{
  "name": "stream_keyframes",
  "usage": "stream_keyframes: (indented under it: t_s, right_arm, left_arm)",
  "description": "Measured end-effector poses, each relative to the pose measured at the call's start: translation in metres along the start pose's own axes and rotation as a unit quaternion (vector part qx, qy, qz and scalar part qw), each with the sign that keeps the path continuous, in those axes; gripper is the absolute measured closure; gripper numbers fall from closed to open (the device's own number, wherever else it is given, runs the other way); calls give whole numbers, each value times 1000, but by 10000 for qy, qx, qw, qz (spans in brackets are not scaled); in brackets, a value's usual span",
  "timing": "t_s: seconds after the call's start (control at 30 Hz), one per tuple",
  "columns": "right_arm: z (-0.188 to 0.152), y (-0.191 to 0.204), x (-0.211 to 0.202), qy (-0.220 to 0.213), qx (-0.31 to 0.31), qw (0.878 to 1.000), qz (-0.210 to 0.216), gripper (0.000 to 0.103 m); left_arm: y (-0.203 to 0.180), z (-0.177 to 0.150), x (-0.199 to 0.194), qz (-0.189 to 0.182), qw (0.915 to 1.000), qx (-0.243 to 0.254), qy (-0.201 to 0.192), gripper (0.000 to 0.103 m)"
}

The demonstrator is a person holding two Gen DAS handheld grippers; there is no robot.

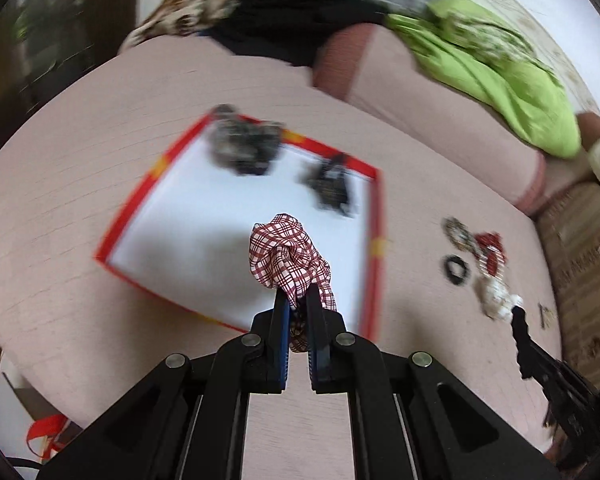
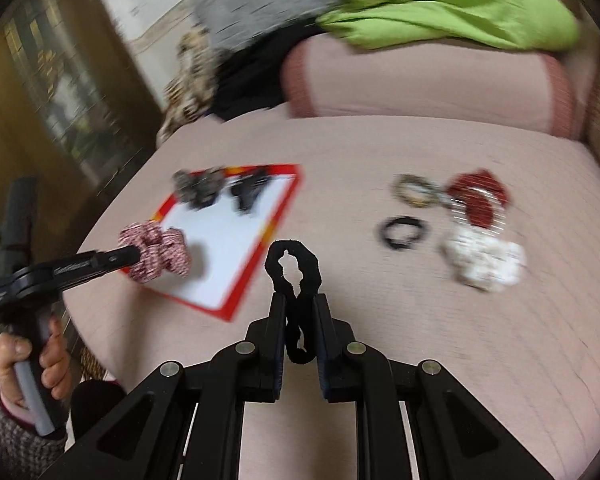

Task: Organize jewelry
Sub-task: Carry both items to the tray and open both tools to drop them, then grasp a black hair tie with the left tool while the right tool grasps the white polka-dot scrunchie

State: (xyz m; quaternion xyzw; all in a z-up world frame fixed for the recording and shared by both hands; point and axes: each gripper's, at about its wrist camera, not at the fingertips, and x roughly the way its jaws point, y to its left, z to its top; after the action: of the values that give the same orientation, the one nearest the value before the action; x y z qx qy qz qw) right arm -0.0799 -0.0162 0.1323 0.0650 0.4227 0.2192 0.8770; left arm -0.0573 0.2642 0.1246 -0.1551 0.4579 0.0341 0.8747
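Left gripper (image 1: 298, 300) clamps plaid scrunchie (image 1: 290, 258); only right view shows hand (image 2: 28, 364)

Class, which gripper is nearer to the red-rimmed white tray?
Left. The left gripper, holding a red plaid scrunchie, hangs over the red-rimmed white tray; the right gripper, holding a black hair tie, is beside it.

We see bare white floor in the near half of the red-edged tray (image 1: 374, 276). Dark hair ties (image 1: 242, 148) crowd its far side. Loose scrunchies (image 2: 482, 260) clutter the pink bedsheet (image 2: 380, 152) right of it.
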Motion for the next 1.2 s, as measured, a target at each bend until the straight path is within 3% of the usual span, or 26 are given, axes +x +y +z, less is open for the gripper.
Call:
stream_keyframes:
  t_s: [0.27, 0.43, 0.63, 0.83, 0.93, 1.0, 1.2]
  right_arm:
    - [19, 82, 86, 564, -638, 9959, 307, 88]
    - [24, 94, 139, 920, -569, 9935, 351, 88]
    - [17, 99, 166, 1156, -551, 9913, 321, 85]
    - [13, 99, 164, 1139, -510, 9917, 298, 62]
    - [14, 101, 149, 1001, -627, 9926, 274, 61]
    - [14, 102, 141, 909, -662, 9933, 279, 60]
    - [8, 94, 104, 664, -656, 9952, 284, 60]
  left_arm:
    - [76, 21, 42, 424, 9973, -563, 212, 96]
    - [104, 25, 56, 521, 9954, -754, 282, 96]
    - [110, 19, 62, 634, 9956, -632, 278, 96]
    - [99, 17, 52, 661, 9960, -580, 123, 91]
    - [89, 15, 37, 702, 9962, -525, -23, 84]
    - [78, 12, 22, 766, 9958, -465, -182, 71]
    - [41, -4, -13, 980, 9936, -173, -534, 59]
